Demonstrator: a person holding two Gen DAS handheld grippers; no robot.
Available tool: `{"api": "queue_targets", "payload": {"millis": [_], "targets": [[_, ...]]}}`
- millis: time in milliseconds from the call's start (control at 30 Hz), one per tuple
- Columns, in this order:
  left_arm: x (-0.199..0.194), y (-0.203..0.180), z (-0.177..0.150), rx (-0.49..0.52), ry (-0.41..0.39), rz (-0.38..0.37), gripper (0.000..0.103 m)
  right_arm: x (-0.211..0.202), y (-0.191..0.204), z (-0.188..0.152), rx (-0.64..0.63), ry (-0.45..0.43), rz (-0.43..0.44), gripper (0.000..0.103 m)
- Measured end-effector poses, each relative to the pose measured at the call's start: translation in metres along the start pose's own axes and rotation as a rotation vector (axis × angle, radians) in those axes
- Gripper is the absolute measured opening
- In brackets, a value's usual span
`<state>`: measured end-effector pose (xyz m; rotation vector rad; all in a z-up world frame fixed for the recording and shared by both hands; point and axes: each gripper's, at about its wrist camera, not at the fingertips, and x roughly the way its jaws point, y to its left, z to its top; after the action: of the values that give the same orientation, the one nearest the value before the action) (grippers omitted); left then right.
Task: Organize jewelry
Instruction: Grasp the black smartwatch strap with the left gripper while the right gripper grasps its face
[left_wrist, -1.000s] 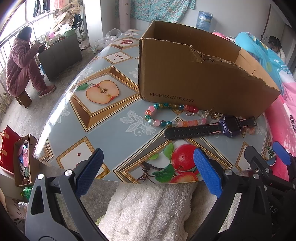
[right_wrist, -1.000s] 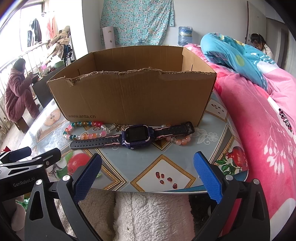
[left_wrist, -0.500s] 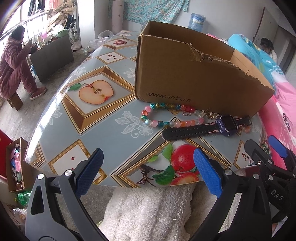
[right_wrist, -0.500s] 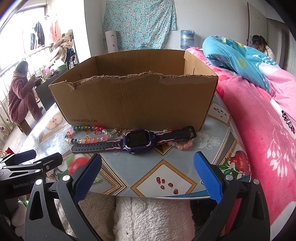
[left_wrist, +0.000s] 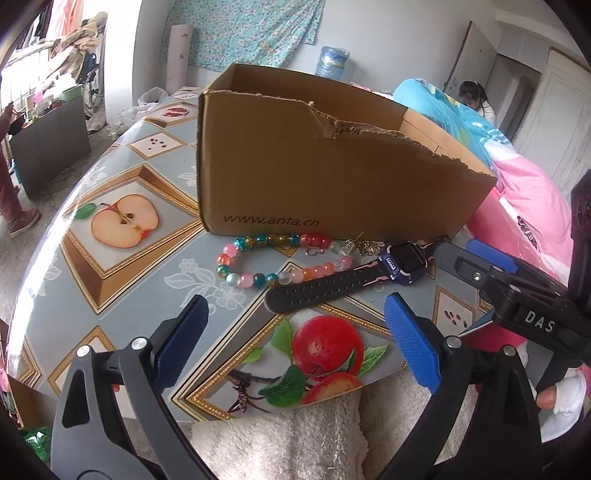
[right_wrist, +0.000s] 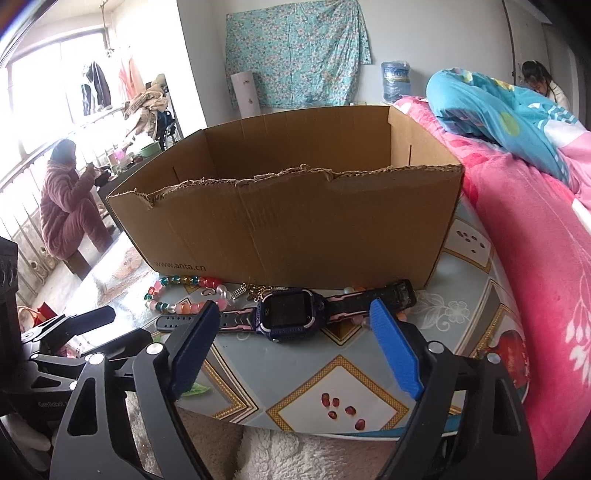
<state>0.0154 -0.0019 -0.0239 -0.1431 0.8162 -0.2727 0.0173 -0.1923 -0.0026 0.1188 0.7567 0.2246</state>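
here both tongs, left (left_wrist: 295, 343) and right (right_wrist: 295, 349), gape wide and empty near the watch (right_wrist: 290, 314).

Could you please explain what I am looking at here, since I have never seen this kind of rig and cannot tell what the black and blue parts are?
These are two handheld grippers, one in each of a person's hands; no robot arm is involved. Each carries a fisheye camera looking forward along its two blue-padded fingers. One picture is from the left gripper, the other from the right gripper. Both are open and hold nothing. On the fruit-patterned table stands an open cardboard box. In front of it lie a purple watch with a black strap, a colourful bead bracelet and a small metal chain. The right gripper is close to the watch, which sits between its fingers in that view.
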Motion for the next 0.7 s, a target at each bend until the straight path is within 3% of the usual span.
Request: {"api": "queue_targets", "payload": {"millis": [200,533,700], "targets": [[0.025,0.006,0.005,-0.051,0.076,-0.075,0.068,0.029,-0.004,0.008,0.018,0.06,0.079,0.061],[0.038,0.011,0.012,-0.146,0.088,-0.177,0.068,0.043,-0.004,0.008,-0.008,0.076,0.121,0.059],[0.043,0.023,0.01,-0.277,0.118,-0.339,0.068,0.043,-0.009,0.007,0.015,0.096,0.187,0.059]]}}
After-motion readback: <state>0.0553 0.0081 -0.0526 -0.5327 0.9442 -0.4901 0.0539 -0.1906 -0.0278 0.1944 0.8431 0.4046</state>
